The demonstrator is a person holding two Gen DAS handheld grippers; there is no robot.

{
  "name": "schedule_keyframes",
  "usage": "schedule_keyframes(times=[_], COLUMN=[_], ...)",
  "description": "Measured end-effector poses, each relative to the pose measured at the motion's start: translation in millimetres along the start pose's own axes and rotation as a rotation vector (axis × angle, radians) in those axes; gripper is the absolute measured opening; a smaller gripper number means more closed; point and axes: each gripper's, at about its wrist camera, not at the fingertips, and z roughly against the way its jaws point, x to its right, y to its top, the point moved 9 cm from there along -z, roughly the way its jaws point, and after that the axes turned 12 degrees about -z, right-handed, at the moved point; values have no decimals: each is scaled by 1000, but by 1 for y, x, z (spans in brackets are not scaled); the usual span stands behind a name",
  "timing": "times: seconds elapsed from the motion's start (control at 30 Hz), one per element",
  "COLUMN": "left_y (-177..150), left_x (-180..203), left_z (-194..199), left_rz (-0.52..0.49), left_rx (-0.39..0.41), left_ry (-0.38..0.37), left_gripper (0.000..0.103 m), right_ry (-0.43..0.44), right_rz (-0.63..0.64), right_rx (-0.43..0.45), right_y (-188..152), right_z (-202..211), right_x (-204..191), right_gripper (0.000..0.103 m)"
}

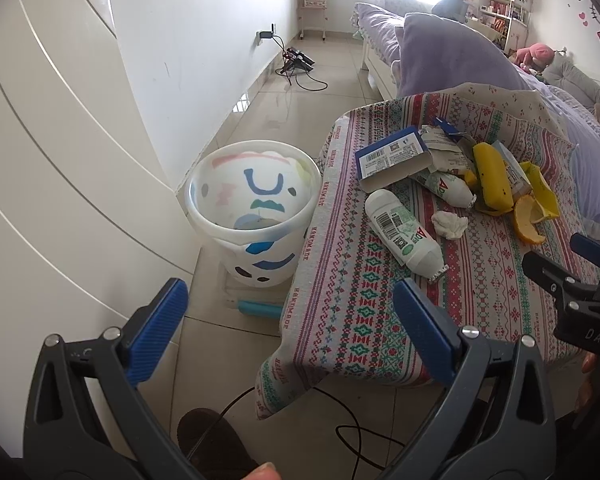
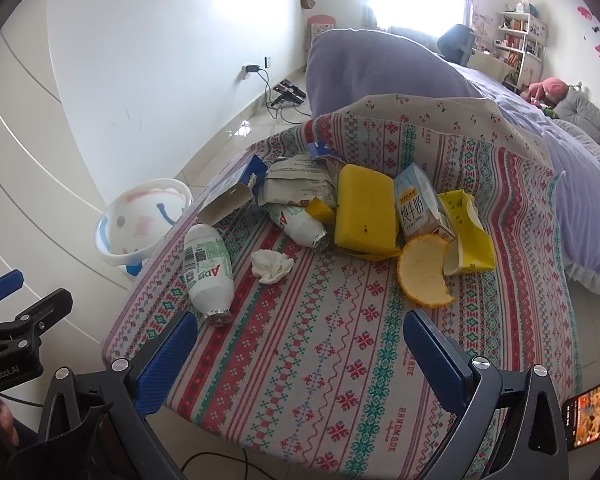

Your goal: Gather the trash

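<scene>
Trash lies on a small table with a patterned cloth [image 2: 340, 344]: two white bottles [image 2: 208, 272] [image 2: 300, 226], a crumpled tissue [image 2: 271, 265], a blue and white box [image 1: 392, 152], a yellow sponge [image 2: 366, 212], a milk carton [image 2: 418, 204], an orange peel [image 2: 424, 272] and a yellow wrapper [image 2: 470, 232]. A white painted bin [image 1: 252, 208] stands on the floor left of the table. My left gripper [image 1: 292, 328] is open and empty, near the table's front left corner. My right gripper [image 2: 300, 356] is open and empty over the table's front.
A bed with a purple cover [image 2: 520, 112] lies behind and right of the table. A white wardrobe [image 1: 60, 160] is on the left. Cables [image 1: 356, 432] run over the tiled floor below the table. A phone [image 2: 592, 412] shows at the lower right.
</scene>
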Motion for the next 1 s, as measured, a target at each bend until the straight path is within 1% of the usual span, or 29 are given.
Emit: schedule_keyframes(times=[0.27,1.0], left_y=[-3,0], left_x=[6,4], left_z=[1,1], left_rz=[-5,-4], left_rx=[3,6], left_ry=[2,-2], left_gripper=[102,102], right_ry=[2,1], right_rz=[1,0], right_rx=[-4,-15], right_y=[-1,-4], right_z=[0,-4], right_x=[1,0], right_gripper=[103,103])
